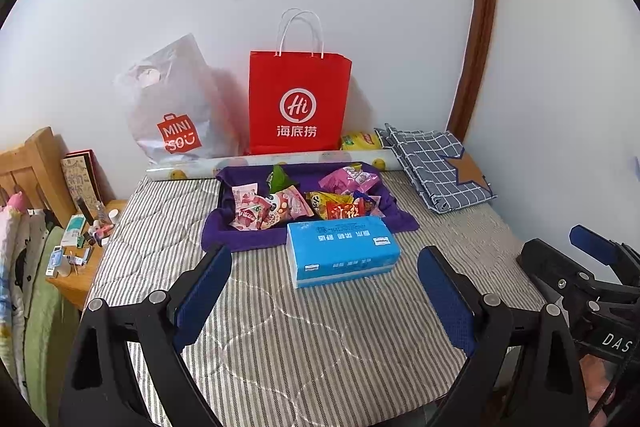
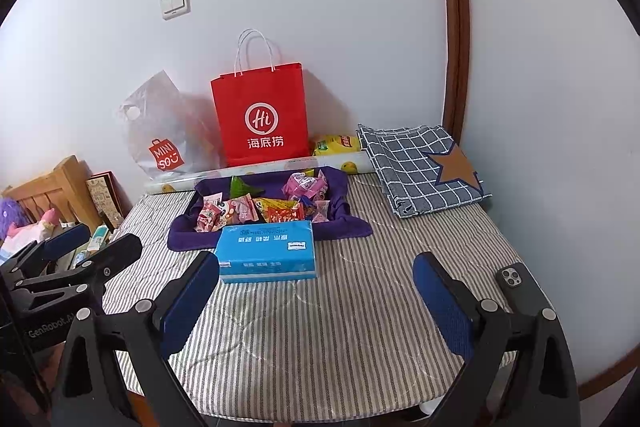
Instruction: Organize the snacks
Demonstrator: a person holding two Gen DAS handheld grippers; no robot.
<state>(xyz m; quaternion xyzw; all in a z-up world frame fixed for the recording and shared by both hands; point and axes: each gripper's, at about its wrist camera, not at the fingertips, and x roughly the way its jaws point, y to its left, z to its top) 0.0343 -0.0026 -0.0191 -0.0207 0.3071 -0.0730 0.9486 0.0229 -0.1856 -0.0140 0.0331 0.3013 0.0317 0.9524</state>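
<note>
Both tools are wide open and hold nothing — the left tool (image 1: 324,291) and the right tool (image 2: 316,295) hang low over the grey striped bed (image 1: 280,347). The small bright snack packets (image 1: 280,207) lie in a loose heap on the soft purple cloth (image 1: 224,235), near the back. The blue paper tissue box (image 1: 342,251) sits right in front of them, touching the cloth. A reach straight ahead could bump that box. The packets look thin and slippery — one pinch might grab two, or snag the cloth.
</note>
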